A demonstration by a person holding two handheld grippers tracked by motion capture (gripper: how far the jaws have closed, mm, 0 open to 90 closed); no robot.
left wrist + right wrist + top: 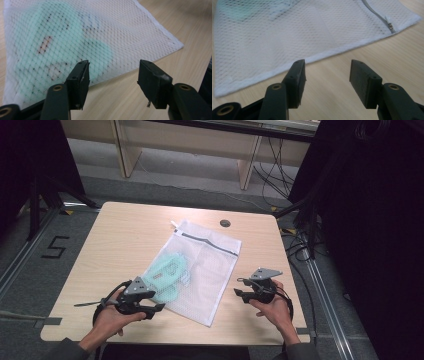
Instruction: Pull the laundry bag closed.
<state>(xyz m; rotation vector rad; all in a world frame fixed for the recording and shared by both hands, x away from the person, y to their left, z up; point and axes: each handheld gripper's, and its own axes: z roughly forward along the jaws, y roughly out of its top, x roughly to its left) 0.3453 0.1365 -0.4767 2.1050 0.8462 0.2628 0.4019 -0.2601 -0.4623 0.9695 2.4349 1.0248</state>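
White mesh bag (202,270) lies flat mid-table (115,245), zipper (210,241) along its far end, zip pull at one corner. Mint-green garment (167,275) inside, bunched toward the bag's left side. Left gripper (155,310) at the bag's near-left edge, jaws wide, nothing between them. Right gripper (239,293) just off the bag's right edge, jaws wide, empty. Small dark disc (225,223) near the table's far edge.

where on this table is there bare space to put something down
The widest bare patch is the table's far-left part, between its left edge and the mesh laundry bag. A smaller one lies on the right, between the bag's zipper side and the right edge, ahead of the right gripper. The near edge is crowded: the left gripper sits against the bag's near-left side.
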